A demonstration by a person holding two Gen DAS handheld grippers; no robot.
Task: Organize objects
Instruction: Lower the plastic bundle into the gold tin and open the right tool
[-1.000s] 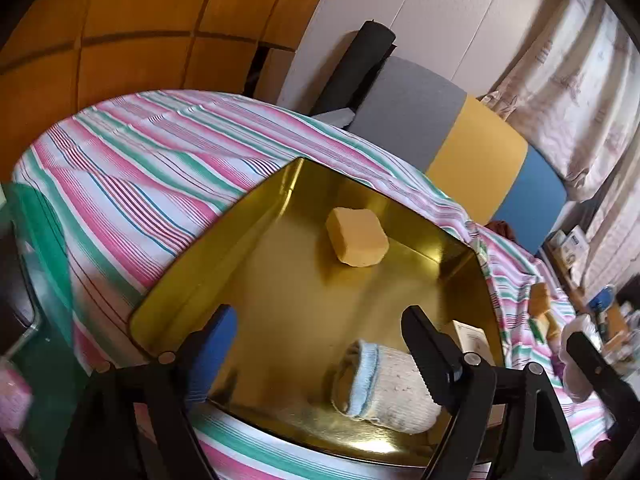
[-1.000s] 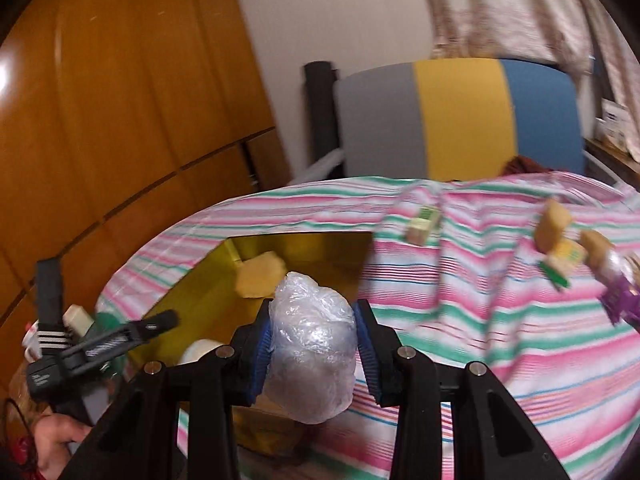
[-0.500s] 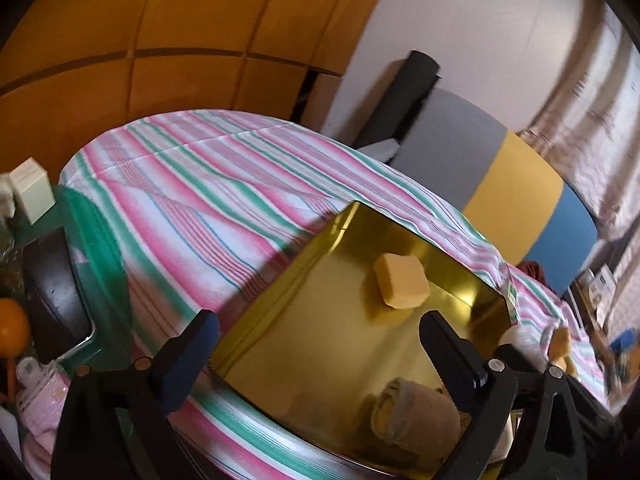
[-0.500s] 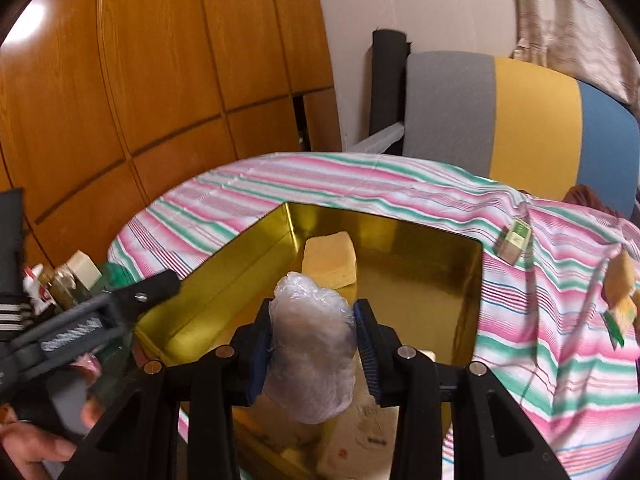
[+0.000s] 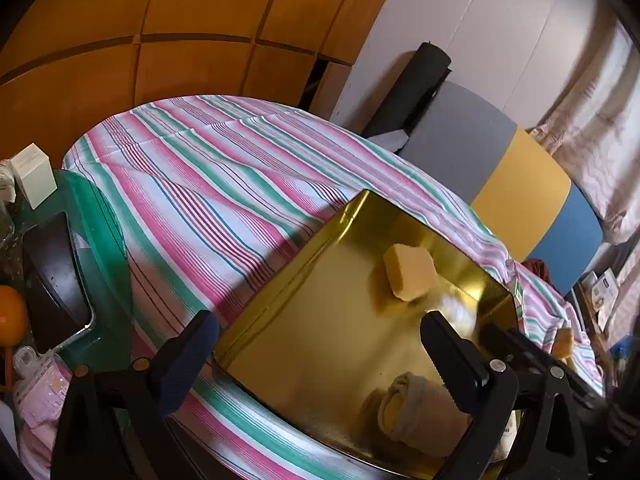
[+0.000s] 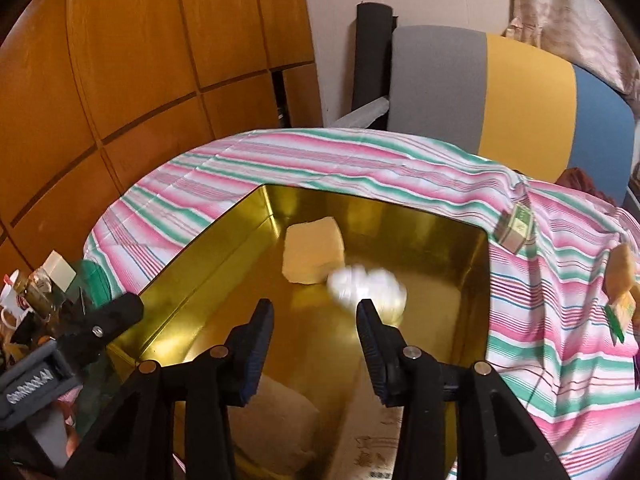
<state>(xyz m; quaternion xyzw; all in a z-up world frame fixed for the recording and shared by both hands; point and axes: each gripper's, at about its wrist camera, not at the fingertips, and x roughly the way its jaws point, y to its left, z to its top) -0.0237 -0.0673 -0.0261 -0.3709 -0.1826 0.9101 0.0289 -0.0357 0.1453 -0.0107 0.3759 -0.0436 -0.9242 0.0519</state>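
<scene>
Covering the round surface (image 6: pixel 360 156), a striped cloth (image 5: pixel 208 184) lay bare across its far half, with open room there up to the wooden wall panels. A gold tin (image 6: pixel 472 280) sat at the near edge, its floor mostly free around a yellow sponge (image 6: pixel 314 254) toward the far wall. A grey, yellow and blue chair back (image 6: pixel 500 92) stood just beyond the surface.

The right tongs (image 6: pixel 316 320) hung over the tin with their jaws a little apart; these had just been opening, and nothing sat between them. A white plastic-wrapped bundle (image 6: pixel 368 288), blurred, lay just ahead of the tips beside the sponge. The left tongs (image 5: pixel 320 344) stood wide apart over the tin's near rim, gripping nothing. A rolled sock (image 5: pixel 420 412) lay in the near corner, partly behind the left tongs' right finger.

A small green-labelled box (image 6: pixel 516 226) and a tan block (image 6: pixel 622 270) rested on the cloth to the tin's right, clear of it.
</scene>
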